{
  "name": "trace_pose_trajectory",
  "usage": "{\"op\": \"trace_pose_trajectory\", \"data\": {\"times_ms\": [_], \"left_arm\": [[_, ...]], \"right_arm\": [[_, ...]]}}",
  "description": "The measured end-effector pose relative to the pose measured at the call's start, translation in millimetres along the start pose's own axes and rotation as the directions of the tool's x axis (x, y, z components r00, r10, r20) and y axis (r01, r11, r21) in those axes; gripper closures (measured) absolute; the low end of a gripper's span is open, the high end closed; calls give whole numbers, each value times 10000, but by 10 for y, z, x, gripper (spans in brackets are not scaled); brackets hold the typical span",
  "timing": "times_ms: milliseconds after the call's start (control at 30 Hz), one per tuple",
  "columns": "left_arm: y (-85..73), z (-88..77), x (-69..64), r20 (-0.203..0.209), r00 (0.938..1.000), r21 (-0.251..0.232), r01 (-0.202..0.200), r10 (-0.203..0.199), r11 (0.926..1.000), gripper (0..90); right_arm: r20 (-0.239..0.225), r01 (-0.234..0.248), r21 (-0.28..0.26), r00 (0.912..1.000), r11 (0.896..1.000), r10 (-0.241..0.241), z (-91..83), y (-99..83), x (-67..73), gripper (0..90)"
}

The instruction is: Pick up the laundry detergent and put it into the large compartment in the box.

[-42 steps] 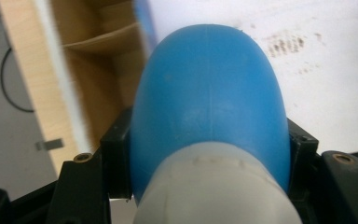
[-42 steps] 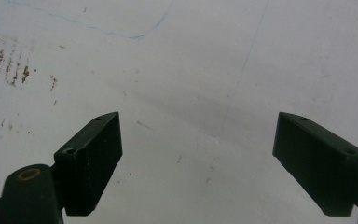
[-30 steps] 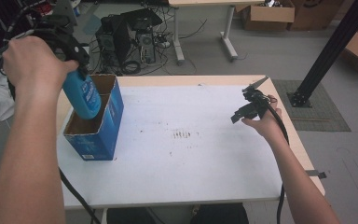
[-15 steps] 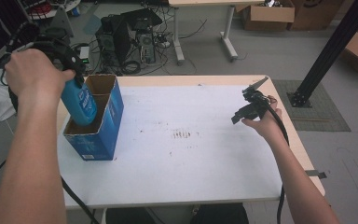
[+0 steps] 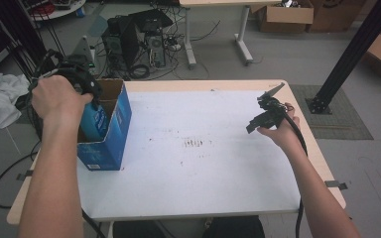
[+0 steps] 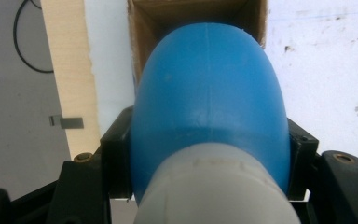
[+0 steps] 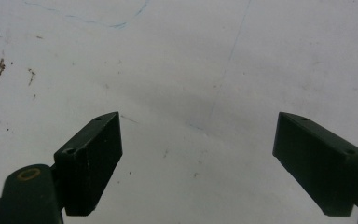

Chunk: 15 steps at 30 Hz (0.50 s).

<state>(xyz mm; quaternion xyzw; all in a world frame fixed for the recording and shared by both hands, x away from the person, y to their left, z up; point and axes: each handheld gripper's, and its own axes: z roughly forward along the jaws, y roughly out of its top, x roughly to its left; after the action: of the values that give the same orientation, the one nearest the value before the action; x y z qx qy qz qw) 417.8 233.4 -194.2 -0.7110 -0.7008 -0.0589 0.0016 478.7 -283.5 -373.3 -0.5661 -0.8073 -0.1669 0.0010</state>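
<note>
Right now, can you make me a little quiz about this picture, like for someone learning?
1. True or false: the left gripper is shut on the blue bottle.
2. What is the bottle going into? A) a cardboard box B) a bowl C) a drawer
3. Fill in: the right gripper's jaws stand ____ over the white table.

Key: 1. true. 2. A, the blue-sided cardboard box at the table's left edge. 3. open, holding nothing.

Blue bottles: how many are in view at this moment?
1. The blue bottle is held by the left gripper, partly inside the blue box; the box could hide others.
</note>
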Motion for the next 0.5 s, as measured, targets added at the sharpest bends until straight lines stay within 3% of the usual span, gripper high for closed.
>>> {"op": "trace_pose_trajectory", "data": {"times_ms": [500], "left_arm": [[6,547,-17,-56,10000,493,-49,52,9988,382]], "right_arm": [[44,20,14,10000,10000,-20,10,-21,-15,156]]}}
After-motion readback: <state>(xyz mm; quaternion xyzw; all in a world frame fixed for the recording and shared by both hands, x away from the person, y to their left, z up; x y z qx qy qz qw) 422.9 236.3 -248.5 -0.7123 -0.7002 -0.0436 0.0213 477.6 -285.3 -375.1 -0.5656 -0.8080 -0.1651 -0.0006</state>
